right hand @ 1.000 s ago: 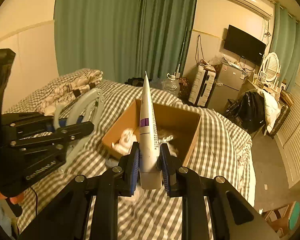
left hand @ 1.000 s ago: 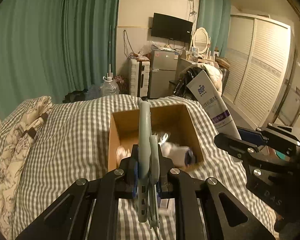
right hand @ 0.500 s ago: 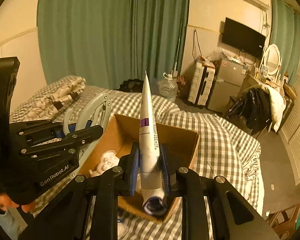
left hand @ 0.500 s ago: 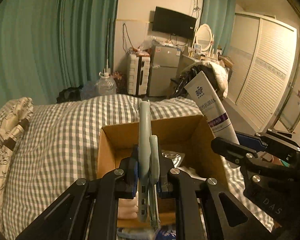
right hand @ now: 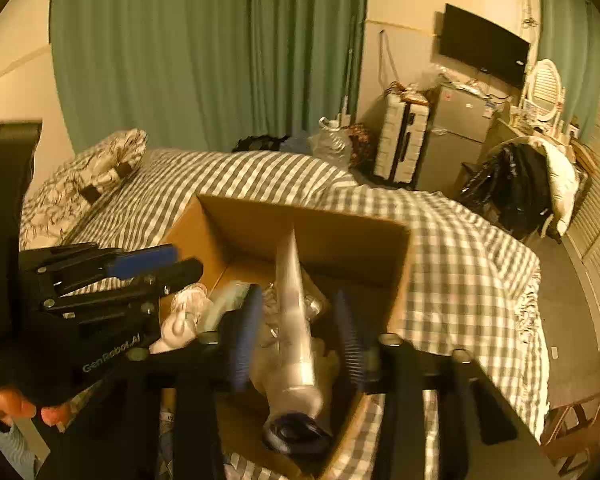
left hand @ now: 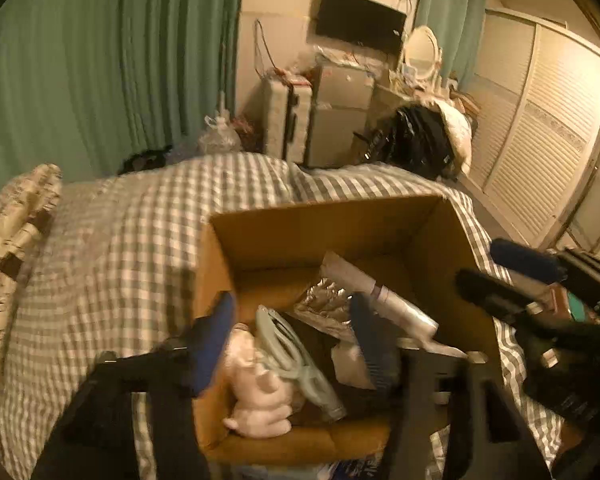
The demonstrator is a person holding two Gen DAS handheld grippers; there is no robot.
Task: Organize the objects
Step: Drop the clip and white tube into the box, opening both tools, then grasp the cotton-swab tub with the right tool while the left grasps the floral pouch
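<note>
While resting on the bed (left hand: 120, 248), cardboard box (left hand: 300, 228) contains tube (right hand: 296, 336), pale clip (left hand: 296, 360), plush toy (left hand: 256, 396). Left gripper (left hand: 296, 344) and right gripper (right hand: 296, 332): fingers spread wide, holding nothing.

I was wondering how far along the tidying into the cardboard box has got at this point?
Mostly done, it seems. The cardboard box on the checked bed already holds the pale green clip, the white tube, a plush toy and a foil packet. Nothing is in hand: the left tool and right tool both stand open over it. Whether more items are left cannot be told.
</note>
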